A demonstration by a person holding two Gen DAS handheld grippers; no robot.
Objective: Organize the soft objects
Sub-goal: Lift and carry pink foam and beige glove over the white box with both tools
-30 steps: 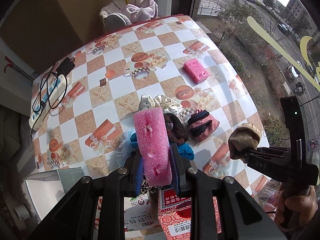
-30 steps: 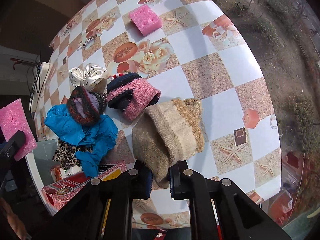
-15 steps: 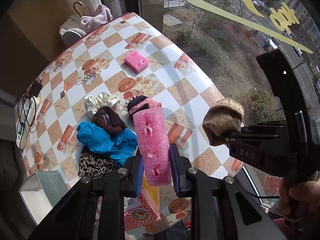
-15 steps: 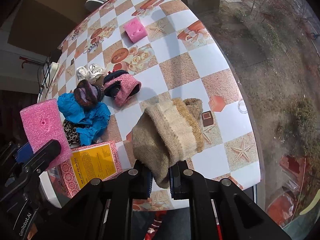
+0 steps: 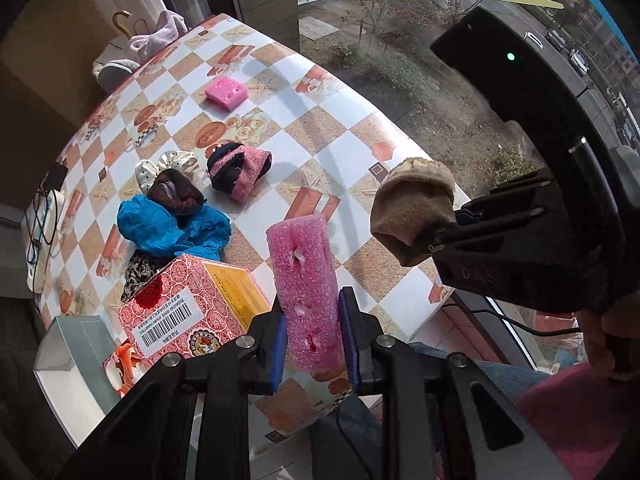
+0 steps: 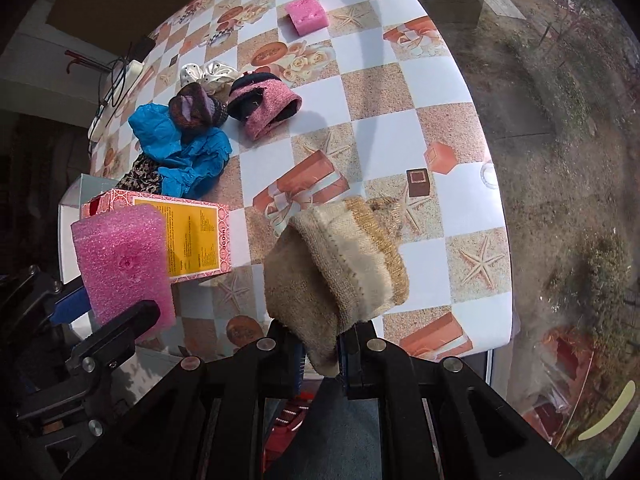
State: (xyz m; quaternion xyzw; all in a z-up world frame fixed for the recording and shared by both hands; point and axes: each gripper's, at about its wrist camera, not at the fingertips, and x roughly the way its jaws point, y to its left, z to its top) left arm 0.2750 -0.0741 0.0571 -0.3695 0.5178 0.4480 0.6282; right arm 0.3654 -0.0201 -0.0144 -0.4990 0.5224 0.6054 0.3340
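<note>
My left gripper [image 5: 313,340] is shut on a long pink sponge [image 5: 306,280], held upright above the table's near edge; it also shows in the right wrist view [image 6: 124,264]. My right gripper [image 6: 320,354] is shut on a beige rolled sock [image 6: 340,264], held above the near right of the table; it also shows in the left wrist view [image 5: 412,208]. On the checkered table [image 6: 420,80] lie a second pink sponge [image 6: 307,14], a pink-and-black sock [image 6: 264,104], a dark knit roll [image 6: 194,110], a blue cloth [image 6: 184,148], a leopard cloth [image 6: 140,174] and a white scrunchie [image 6: 208,72].
A red and yellow box [image 5: 192,308] stands at the near left edge beside a grey box [image 5: 76,352]. A power strip with cables [image 5: 40,224] lies at the far left. Clothes and a hanger [image 5: 140,36] sit behind the table. A window runs along the right side.
Both grippers have pulled back and up from the table with their loads. The pile of soft things now lies farther away. Both grips are unchanged.
</note>
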